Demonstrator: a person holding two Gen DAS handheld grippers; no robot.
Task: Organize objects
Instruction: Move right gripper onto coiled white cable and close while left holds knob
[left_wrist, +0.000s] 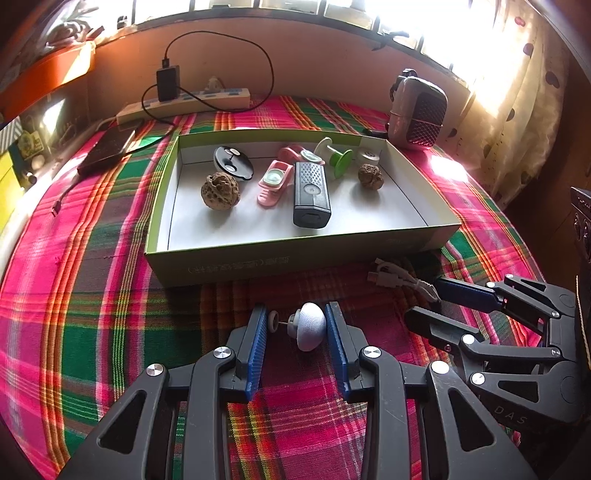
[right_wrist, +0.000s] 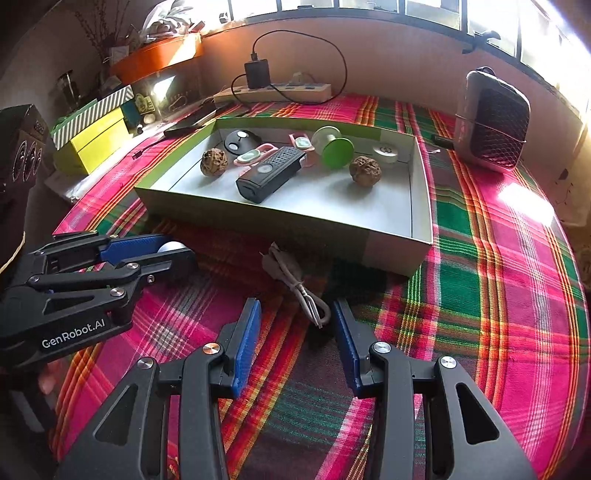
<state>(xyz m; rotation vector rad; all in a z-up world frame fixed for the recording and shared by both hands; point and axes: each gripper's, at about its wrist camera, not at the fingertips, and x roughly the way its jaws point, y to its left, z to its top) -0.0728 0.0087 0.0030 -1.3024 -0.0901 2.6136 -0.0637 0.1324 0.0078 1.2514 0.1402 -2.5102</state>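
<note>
L fingers (left_wrist: 296, 325) grip white knob (left_wrist: 312, 331) – R fingers (right_wrist: 295, 325) open, straddling cable (right_wrist: 295, 284).

Sunlit room, plaid-covered table

Barred window (left_wrist: 332, 11) glares above a peach wall (left_wrist: 314, 55); a spotted curtain (left_wrist: 517, 92), seemingly sheer, hangs at right.

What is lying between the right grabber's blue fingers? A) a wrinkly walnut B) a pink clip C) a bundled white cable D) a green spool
C: the bundled white cable lies on the plaid cloth between the right gripper fingers, which are not touching it.
</note>
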